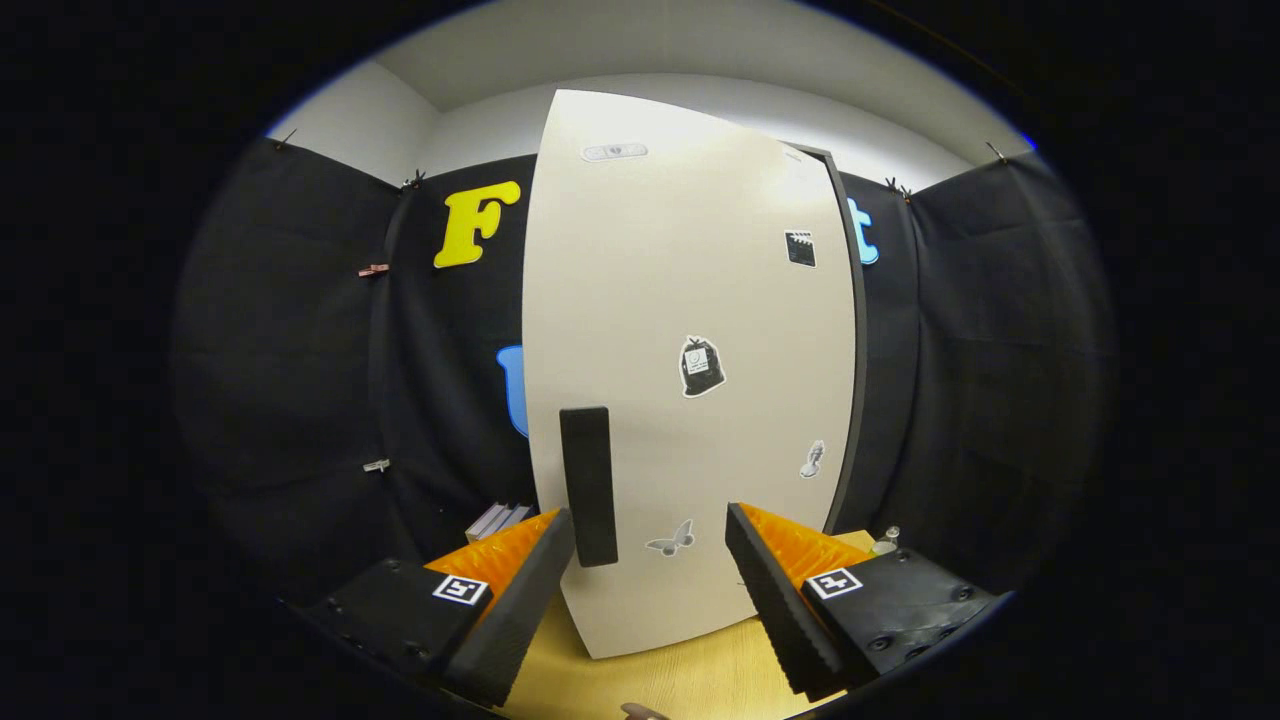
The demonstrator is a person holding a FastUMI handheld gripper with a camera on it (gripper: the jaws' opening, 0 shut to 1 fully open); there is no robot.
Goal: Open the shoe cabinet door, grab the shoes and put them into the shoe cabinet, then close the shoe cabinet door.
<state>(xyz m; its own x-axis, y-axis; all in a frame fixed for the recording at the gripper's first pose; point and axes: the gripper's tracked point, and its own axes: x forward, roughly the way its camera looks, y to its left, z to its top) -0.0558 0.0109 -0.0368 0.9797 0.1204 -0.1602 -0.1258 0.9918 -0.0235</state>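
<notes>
A tall cream shoe cabinet door (690,370) stands upright just ahead of my fingers, on a light wooden tabletop (680,680). A dark vertical handle (588,485) sits near the door's left edge, low down, just ahead of my left finger (520,600). Small stickers dot the door face. A dark frame edge (850,350) of the cabinet runs along the door's right side. My gripper (650,560) is open, fingers spread wide, with nothing between them. The right finger (780,600) points at the door's lower right part.
Black cloth walls close in the booth on both sides and behind the cabinet. A small stack of pale flat objects (497,520) lies on the table left of the door. A small clear item (885,542) stands right of the cabinet.
</notes>
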